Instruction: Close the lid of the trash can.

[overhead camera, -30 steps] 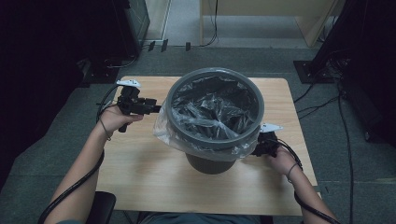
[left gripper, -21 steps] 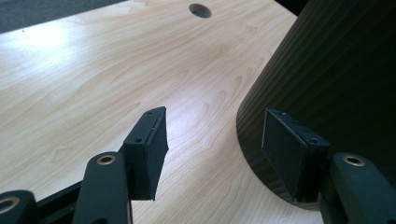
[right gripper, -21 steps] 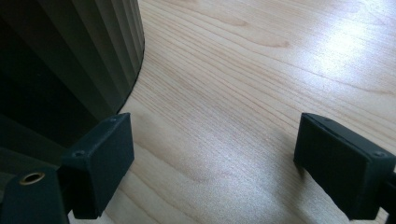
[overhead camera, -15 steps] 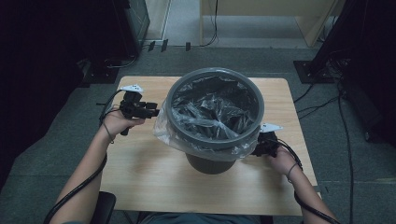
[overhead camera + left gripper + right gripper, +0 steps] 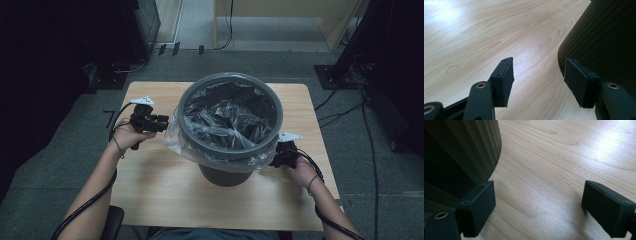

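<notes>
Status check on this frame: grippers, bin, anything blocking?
Left gripper open, empty, beside the bin. Right gripper open, empty, low by the bin's other side. Bin upright on table, clear bag draped over rim. Nothing in the way.

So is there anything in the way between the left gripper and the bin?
Nothing visible. The left gripper sits beside the grey bin with its fingers open and empty. Between them is bare wooden table, and the bin's ribbed wall is right by one finger. The clear bag hangs off the rim just beyond it.
</notes>
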{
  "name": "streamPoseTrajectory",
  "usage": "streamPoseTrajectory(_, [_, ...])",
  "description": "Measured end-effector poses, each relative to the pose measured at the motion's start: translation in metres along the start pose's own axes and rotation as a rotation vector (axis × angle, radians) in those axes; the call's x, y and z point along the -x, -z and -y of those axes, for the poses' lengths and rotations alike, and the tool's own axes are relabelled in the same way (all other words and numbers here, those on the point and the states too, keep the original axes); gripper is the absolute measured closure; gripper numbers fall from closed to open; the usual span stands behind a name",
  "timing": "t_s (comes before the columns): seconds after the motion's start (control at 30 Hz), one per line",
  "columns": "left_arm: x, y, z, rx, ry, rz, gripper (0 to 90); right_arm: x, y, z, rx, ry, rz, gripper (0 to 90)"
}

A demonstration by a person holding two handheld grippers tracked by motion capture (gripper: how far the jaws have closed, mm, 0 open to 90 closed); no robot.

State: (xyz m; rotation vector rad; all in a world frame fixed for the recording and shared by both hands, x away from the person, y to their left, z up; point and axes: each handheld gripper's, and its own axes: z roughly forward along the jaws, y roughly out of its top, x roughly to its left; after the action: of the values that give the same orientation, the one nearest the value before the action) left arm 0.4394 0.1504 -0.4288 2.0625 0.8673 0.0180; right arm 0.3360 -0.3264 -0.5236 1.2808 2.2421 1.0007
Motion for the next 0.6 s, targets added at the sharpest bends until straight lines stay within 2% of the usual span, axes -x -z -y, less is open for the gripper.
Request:
streamPoseTrajectory(0.43, [-0.008, -0.01, 0.013, 0.005, 0.036, -0.001, 39.5, 0.0, 0.0, 0.0, -0.001, 0.001, 0.0, 11.9])
streamPoseTrajectory(0.6, [-0.011, -0.015, 0.021, -0.02, 0.033, -0.016, 39.1, 0.0, 0.0, 0.0, 0.0, 0.0, 0.0, 11.9])
